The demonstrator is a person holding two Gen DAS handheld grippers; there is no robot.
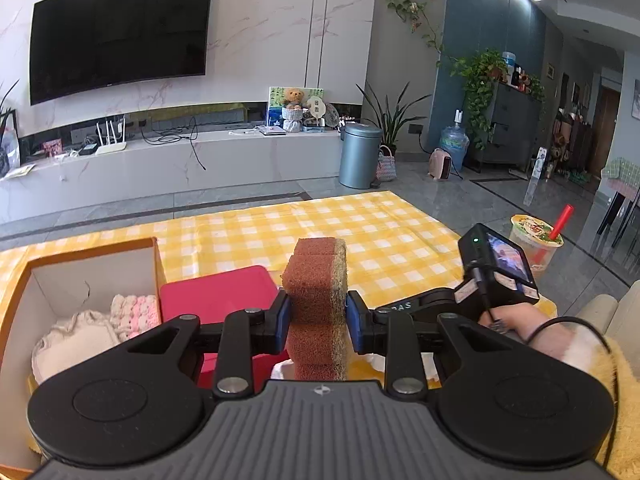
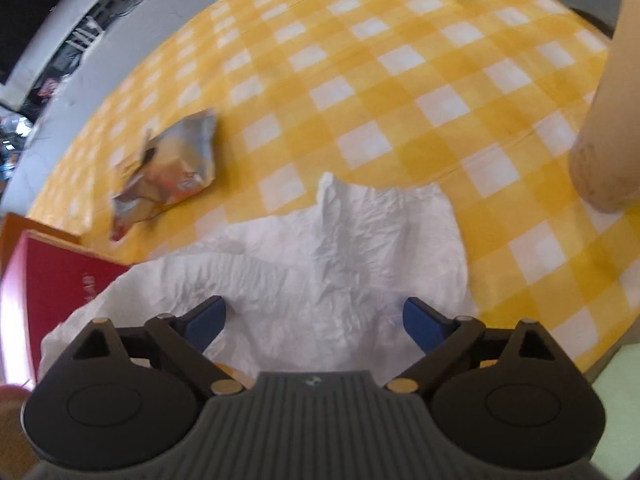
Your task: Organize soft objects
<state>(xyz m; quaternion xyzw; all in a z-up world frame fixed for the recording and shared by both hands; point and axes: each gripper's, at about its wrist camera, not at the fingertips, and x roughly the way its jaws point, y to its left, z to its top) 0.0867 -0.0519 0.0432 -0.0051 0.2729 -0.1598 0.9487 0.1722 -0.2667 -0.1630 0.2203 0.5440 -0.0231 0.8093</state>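
My left gripper (image 1: 318, 314) is shut on a brown sponge (image 1: 316, 276) with a tan scouring side, held upright above the table. Down to its left an open cardboard box (image 1: 52, 292) holds a beige cloth (image 1: 76, 340) and a pink-and-white knit piece (image 1: 134, 312). In the right wrist view my right gripper (image 2: 316, 320) stands open, pointing steeply down over a crumpled white tissue (image 2: 340, 248) that lies flat on the yellow checked tablecloth (image 2: 400, 80). Its blue pads are spread apart with only the tissue below them.
A red lid (image 1: 220, 292) lies beside the box, also visible as the red lid (image 2: 60, 280) at the tissue's left. A crumpled foil snack wrapper (image 2: 168, 164) lies further out. A milk-tea cup (image 1: 536, 240) with a red straw stands at the table's right edge.
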